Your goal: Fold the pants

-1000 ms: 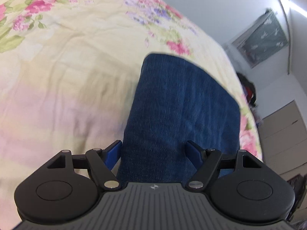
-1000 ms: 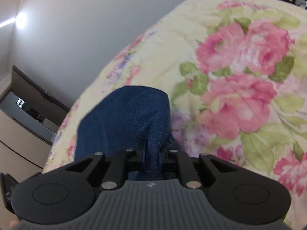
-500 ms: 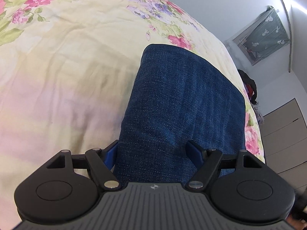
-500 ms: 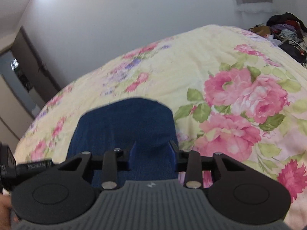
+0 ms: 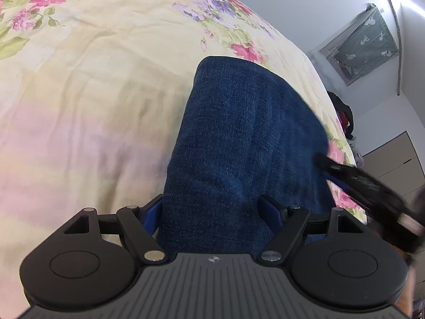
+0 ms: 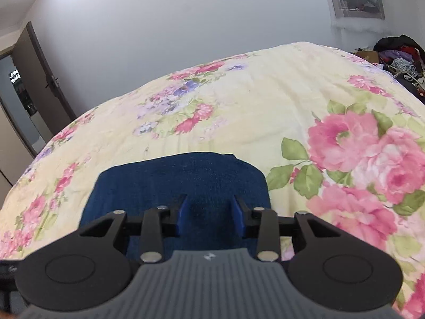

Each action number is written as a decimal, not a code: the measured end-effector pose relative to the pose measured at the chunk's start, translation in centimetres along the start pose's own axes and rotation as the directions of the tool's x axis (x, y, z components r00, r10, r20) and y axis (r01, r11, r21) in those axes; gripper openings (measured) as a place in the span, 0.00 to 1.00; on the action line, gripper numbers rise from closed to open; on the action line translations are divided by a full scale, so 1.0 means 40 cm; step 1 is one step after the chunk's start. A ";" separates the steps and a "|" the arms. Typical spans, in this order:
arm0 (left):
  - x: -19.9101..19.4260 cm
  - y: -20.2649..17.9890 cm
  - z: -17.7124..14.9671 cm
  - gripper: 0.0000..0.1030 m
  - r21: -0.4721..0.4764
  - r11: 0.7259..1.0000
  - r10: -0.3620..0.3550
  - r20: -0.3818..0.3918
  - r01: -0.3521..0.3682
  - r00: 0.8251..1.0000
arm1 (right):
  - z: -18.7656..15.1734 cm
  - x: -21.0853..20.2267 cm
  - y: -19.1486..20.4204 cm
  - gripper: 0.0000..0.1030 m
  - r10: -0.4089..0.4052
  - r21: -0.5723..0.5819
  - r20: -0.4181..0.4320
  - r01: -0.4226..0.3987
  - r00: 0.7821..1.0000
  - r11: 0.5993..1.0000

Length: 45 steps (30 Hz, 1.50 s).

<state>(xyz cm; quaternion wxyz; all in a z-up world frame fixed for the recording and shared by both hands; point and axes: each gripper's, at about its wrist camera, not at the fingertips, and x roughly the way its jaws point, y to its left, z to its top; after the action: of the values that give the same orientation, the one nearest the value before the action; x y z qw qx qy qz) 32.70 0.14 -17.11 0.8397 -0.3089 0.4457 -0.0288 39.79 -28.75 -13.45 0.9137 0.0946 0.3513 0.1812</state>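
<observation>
The pants are dark blue jeans (image 5: 247,143), folded into a thick rectangle lying flat on the floral bedspread (image 5: 87,93). My left gripper (image 5: 212,210) is open, its blue fingers wide apart on either side of the near end of the jeans. In the right wrist view the folded jeans (image 6: 180,178) lie just ahead, and my right gripper (image 6: 209,210) is open and empty just above their near part. The right gripper also shows, blurred, at the right edge of the left wrist view (image 5: 372,186).
The bed with its yellow bedspread and pink flowers (image 6: 358,154) fills both views. A pile of clothes (image 6: 398,53) lies beyond the bed's far right side. A door (image 6: 34,79) stands at the left, grey drawers (image 5: 393,164) at the right.
My right gripper has let go of the jeans, opened and lifted back. The jeans now lie flat. My left gripper stays open and has barely moved.
</observation>
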 end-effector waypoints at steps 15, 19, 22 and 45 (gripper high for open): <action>-0.004 0.053 0.086 0.85 -0.039 0.993 -0.113 -0.081 0.110 0.990 | -0.019 -0.051 -0.204 0.76 0.127 0.265 -0.078 -0.102 0.989 0.959; 0.044 0.060 0.105 0.85 -0.063 0.989 -0.144 -0.187 0.134 0.972 | -0.070 -0.011 -0.244 0.77 0.185 0.303 -0.197 -0.119 0.963 0.945; 0.070 0.067 0.107 0.85 -0.104 0.981 -0.182 -0.198 0.164 0.963 | -0.117 0.031 -0.272 0.80 0.325 0.394 -0.201 -0.227 0.924 0.890; 0.107 0.041 0.110 0.60 -0.114 0.971 -0.224 -0.138 0.209 0.965 | -0.151 0.097 -0.244 0.57 0.484 0.491 -0.167 -0.353 0.859 0.796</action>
<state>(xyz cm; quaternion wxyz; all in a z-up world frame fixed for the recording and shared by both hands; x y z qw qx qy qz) 38.27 2.25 -19.33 0.7795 -0.3937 0.4719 -0.1214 40.95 -35.89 -23.18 0.7434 0.3493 0.4805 0.3073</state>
